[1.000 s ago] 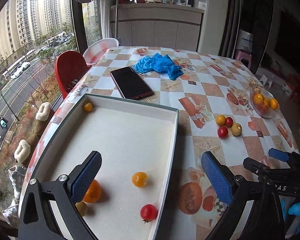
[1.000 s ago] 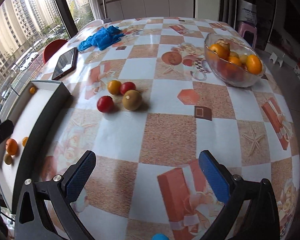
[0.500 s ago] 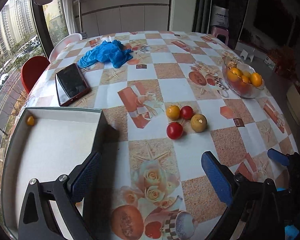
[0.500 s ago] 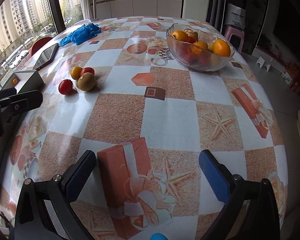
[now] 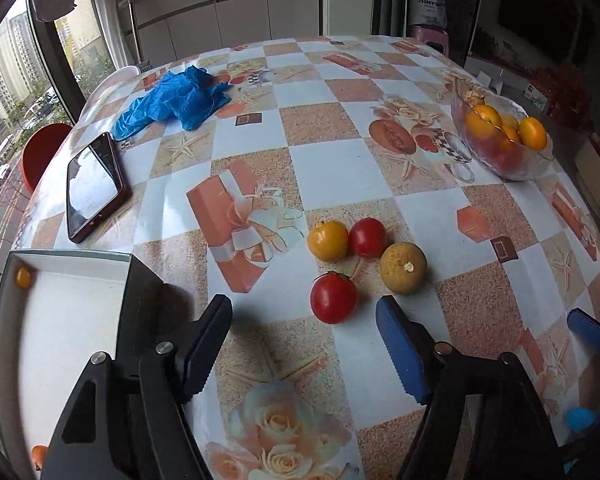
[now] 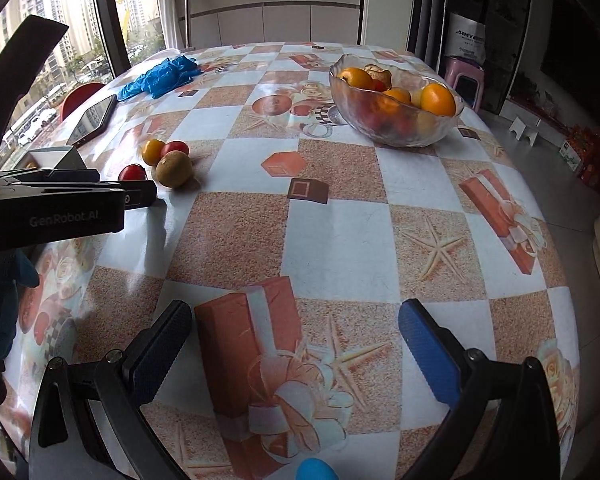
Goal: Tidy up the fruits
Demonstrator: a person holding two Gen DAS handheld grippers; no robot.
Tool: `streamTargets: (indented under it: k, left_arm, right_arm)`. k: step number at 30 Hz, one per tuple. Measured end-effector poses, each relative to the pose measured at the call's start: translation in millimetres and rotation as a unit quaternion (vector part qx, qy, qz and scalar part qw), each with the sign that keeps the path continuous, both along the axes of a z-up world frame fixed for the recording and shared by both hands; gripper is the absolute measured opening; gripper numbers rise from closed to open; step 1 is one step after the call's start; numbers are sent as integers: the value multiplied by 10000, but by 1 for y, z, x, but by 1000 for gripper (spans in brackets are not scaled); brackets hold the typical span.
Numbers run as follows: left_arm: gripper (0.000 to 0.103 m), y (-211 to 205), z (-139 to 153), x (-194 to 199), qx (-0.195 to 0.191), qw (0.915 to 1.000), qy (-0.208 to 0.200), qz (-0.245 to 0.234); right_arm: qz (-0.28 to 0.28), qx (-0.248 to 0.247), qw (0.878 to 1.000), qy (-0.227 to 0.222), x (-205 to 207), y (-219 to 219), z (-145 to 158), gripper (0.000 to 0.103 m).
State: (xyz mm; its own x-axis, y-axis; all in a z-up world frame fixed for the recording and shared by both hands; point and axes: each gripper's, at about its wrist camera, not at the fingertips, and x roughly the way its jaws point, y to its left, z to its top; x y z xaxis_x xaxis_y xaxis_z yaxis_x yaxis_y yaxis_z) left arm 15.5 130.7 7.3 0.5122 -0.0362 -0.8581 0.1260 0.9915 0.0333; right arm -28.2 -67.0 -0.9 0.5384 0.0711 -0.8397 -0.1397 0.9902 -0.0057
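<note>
Sitting at the far left: a white tray (image 5: pixel 76 320) with a small yellow fruit (image 5: pixel 23 277) in its corner. Hovering beside it, the left gripper (image 5: pixel 304 344), jaws just narrowing, gripping nothing, a glossy red tomato (image 5: pixel 333 298) just ahead of its tips. Clustering behind: a yellow tomato (image 5: pixel 327 240), another red one (image 5: pixel 367 237), a dull greenish-brown fruit (image 5: pixel 403 267). Standing further right, a glass bowl (image 5: pixel 500 136) of oranges. Hanging wide and empty, the right gripper (image 6: pixel 296 356).

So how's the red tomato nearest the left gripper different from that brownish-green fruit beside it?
The red tomato is glossy red with a dark green calyx on top; the brownish-green fruit is dull, mottled, with a pale stem nub. The fruit looks somewhat larger. The tomato lies closer to the left gripper. Both are round and rest on the tablecloth.
</note>
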Motion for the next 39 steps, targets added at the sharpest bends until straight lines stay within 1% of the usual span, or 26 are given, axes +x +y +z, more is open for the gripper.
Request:
streamTargets:
  k: [3,4,5,6,7,8,9,11,13,17,22,25,28,30,32,34,35,36,37,38,39]
  left_arm:
    - [77,-2,0,2,-14,10000,-63,-20]
    - [74,-3,0,3,-35,10000,-62,-30]
    - [67,-4,0,5,-73,9999,-71,-52]
    - [65,-5,1,6,-78,9999,-76,-70]
    - [60,-7,1,7,-72,9999,-86,-78]
    - [52,-8,1,8,-109,9998,-94,-103]
    - [47,-9,2,8,-149,9998,-95,-133]
    - [31,-11,2,8,-186,9996,-99,-201]
    - [24,-13,3,5,-160,9995,-129,-250]
    - [24,-2,2,-8,-257,9994,-170,-132]
    - [24,13,2,-43,-267,9993,-236,-64]
    - [24,20,1,-64,-246,9994,-252,-24]
    - [24,28,1,-79,-358,9991,-235,70]
    - [24,30,1,-88,-346,9991,-246,81]
    - [24,30,0,-95,-302,9992,-263,44]
    - [24,31,1,-99,-328,9991,-270,54]
    - [24,32,0,-101,-338,9990,-277,54]
    - [24,32,0,-101,-336,9990,-288,46]
    - [24,32,0,-101,-333,9990,-300,39]
    - [24,32,0,-102,-330,9990,-308,35]
    - [24,32,0,-102,-328,9990,-313,31]
  right_arm:
    - [-6,0,10000,-14,0,0,0,103]
    - [-9,-3,10000,-17,0,1,0,103]
    - [-12,-5,10000,-18,1,1,0,103]
    - [-10,-4,10000,-17,0,1,0,103]
    - [-9,-4,10000,-17,1,1,0,103]
    - [-8,-5,10000,-16,1,1,0,103]
    - [-9,-5,10000,-15,1,1,0,103]
    - [-11,-7,10000,-7,1,1,0,103]
    - [-49,-14,10000,34,2,2,0,103]
    - [2,-7,9998,176,10,7,1,103]
    - [206,79,9994,268,27,27,0,103]
    - [332,77,9991,238,40,45,0,102]
    - [446,201,9987,167,54,62,1,101]
    - [523,252,9982,131,63,73,1,100]
    - [602,247,9978,102,70,85,1,95]
    - [673,199,9975,57,76,94,2,81]
    - [705,180,9973,35,77,98,3,76]
    - [722,157,9973,20,79,100,4,68]
    - [728,132,9973,-3,80,101,4,54]
    - [732,127,9972,-22,80,101,5,44]
    - [724,166,9972,-6,81,98,6,29]
